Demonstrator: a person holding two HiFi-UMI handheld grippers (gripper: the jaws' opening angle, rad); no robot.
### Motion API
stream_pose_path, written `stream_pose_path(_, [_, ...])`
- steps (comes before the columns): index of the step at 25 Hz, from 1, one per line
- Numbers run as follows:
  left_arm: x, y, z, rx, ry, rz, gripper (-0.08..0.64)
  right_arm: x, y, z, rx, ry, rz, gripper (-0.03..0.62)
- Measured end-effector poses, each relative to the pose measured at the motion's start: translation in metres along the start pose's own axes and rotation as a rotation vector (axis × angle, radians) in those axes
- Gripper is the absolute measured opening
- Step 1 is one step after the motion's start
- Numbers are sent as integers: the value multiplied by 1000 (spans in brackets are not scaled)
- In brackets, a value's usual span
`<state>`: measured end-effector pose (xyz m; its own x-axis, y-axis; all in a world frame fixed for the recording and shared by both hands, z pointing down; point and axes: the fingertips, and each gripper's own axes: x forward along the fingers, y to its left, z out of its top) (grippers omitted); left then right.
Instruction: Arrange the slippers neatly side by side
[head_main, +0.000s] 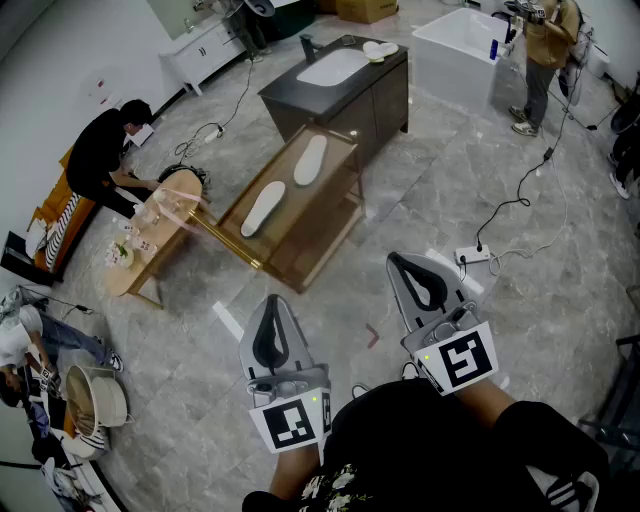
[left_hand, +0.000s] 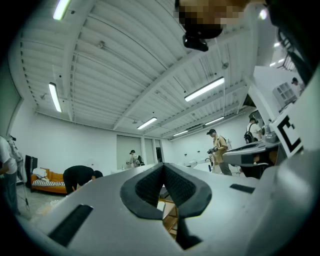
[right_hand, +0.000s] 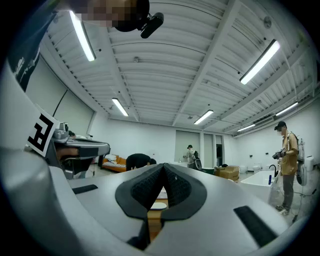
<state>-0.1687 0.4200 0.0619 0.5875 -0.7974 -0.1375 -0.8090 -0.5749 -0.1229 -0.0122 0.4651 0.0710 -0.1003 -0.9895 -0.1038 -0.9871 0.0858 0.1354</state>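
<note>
left gripper (head_main: 272, 305) and right gripper (head_main: 398, 262), held over the grey tiled floor (head_main: 450, 200), both have jaws closed on nothing. well ahead, a glass-topped table (head_main: 320, 215) carries two white slippers, near slipper (head_main: 265, 208) and far slipper (head_main: 310, 160), lying apart, end to end.

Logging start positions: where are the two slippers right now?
Head view, upper centre: both slippers lie apart on the brown table, beside the dark sink cabinet.
</note>
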Motion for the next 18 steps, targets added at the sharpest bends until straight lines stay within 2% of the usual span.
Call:
stream_pose_path(8, [1,-3,-3,5,6,-7,0,-1,-6,2,30,-35,-26,-8])
stream_pose_path(18, [0,-15,-8,12,37,2,0,-13,-18,-27,63,33,-8,-6])
